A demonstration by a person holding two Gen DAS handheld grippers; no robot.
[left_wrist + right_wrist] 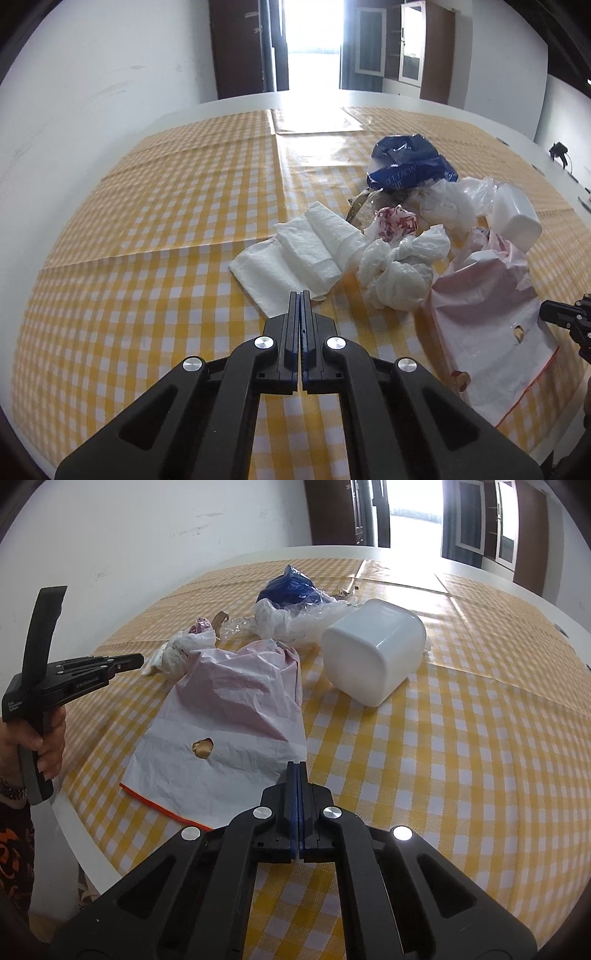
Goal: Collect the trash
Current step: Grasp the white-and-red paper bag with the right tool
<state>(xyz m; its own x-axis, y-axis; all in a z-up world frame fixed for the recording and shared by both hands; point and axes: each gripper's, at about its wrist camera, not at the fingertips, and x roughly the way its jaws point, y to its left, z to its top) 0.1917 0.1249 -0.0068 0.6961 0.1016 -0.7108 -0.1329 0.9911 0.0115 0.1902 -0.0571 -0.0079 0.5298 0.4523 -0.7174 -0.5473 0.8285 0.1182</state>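
A heap of trash lies on the yellow checked tablecloth [166,229]: a folded white paper towel [295,251], a crumpled white plastic bag [399,269], a red-and-white wrapper [397,219], a blue tissue wrapper [406,162] and a flat pink-white bag [229,731] with an orange edge. A white plastic tub [373,650] rests on its side. My left gripper [300,293] is shut with nothing between its pads, its tip at the towel's near edge. My right gripper [297,764] is shut and empty at the pink-white bag's near right corner.
The left gripper [136,660] and the hand holding it show at the left of the right wrist view, above the table's white rim [85,849]. A white wall [92,92] runs along the table's left side. Bare cloth stretches left of the towel and right of the tub.
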